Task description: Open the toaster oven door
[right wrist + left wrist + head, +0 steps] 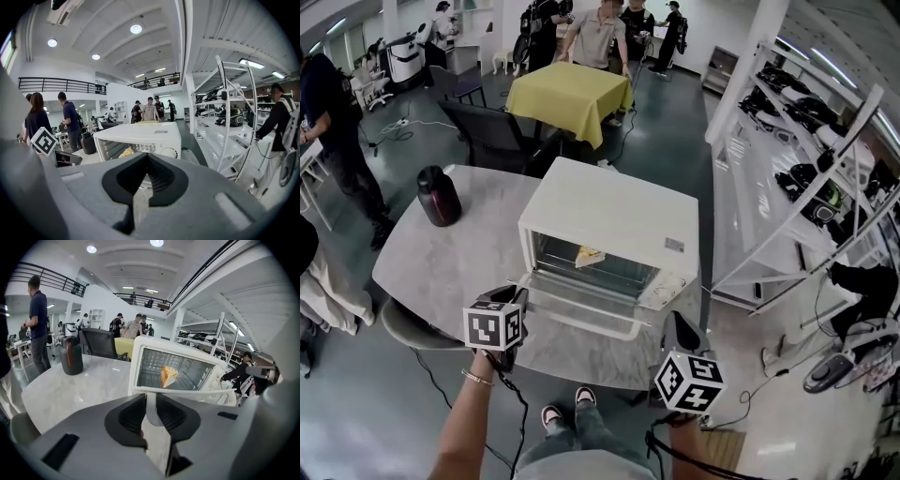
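A white toaster oven stands on the marble table. Its glass door hangs open, tipped down toward me. Inside, on the rack, lies a slice of bread, which the left gripper view shows too. At the door's left end my left gripper is shut on the white door handle, whose bar runs off to the right. My right gripper hovers off the table's front right corner, below the oven's knobs, with its jaws shut on nothing.
A dark flask sits at the table's left. Behind the table are a black chair and a yellow-covered table with people around it. White shelving lines the right side. My feet show below the table's edge.
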Available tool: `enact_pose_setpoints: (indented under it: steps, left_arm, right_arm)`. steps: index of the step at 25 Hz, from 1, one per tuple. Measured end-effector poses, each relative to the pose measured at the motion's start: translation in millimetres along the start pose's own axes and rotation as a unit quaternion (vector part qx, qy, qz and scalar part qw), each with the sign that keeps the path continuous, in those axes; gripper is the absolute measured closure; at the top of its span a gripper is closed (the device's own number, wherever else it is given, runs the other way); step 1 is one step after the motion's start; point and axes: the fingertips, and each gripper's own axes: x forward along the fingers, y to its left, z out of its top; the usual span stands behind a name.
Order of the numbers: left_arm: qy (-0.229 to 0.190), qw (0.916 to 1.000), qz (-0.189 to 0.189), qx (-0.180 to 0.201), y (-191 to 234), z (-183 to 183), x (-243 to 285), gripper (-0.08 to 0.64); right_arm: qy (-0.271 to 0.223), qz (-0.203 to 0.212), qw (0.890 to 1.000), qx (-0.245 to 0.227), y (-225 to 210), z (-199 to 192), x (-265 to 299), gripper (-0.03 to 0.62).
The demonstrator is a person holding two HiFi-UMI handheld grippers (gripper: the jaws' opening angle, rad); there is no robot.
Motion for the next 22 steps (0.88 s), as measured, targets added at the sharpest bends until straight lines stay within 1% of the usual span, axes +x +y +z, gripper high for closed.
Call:
enact_pose_setpoints:
  steps: [7,12,22]
  left_arm:
    - [0.009,0.9999,-0.008,-0.005,0,-20,-5,0.488]
    - [0.018,0.9998,-0.011,-0.001,3,-34,-7,0.488]
    - [0.021,0.9994,-0.026,-0.012,4,-53,-9,0.486]
  right_arm:
    - [0.009,0.005,1.000,-0.004,7,-7,1,0.588]
    - [0.016,0.004,1.000,-0.005,10,-13,3,0.588]
    - [0.033,0.011,0.999,-0.004,21,-24,12,0.588]
